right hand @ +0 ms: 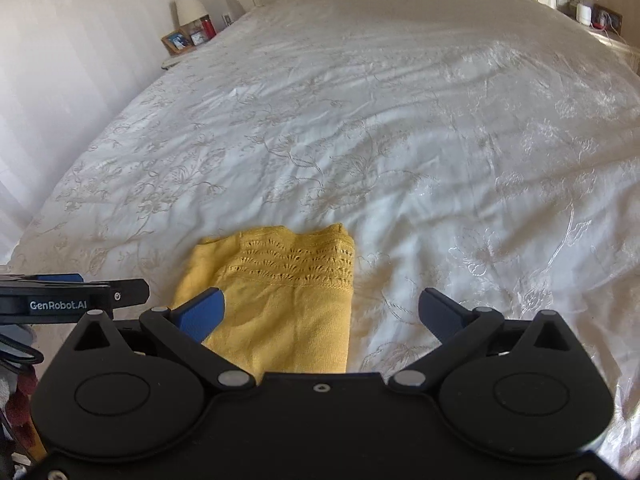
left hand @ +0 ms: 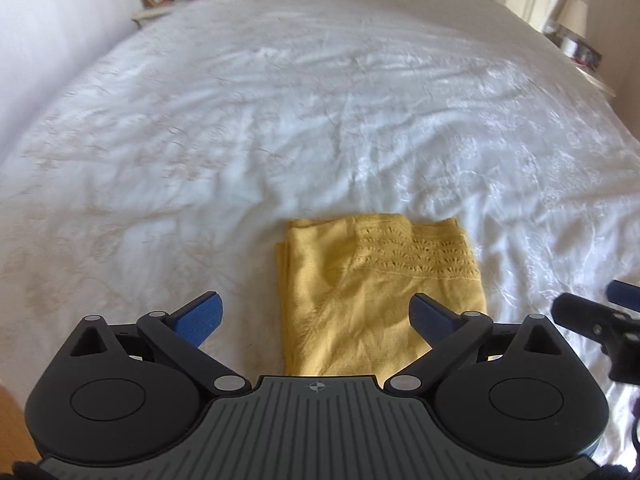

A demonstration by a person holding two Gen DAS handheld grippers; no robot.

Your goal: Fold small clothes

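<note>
1. Here, the yellow knit garment [left hand: 376, 292] is lying on the white bedspread [left hand: 280, 120] near the foot of the bed, already doubled into a tidy rectangle with its lacy band facing the headboard.
2. The left gripper [left hand: 316, 316] is hovering just above the garment's near edge, jaws spread wide and holding nothing; its right pad is overlapping the cloth in view, though I cannot tell whether it is touching.
3. The right gripper [right hand: 322, 314] is likewise released and empty, sitting over the garment's right edge and the bare bedspread beside it.
4. Judging by this, a last fold or a smoothing looks due: each gripper should be pinching all layers at a near corner, lifting together and keeping the edges lined up.
</note>
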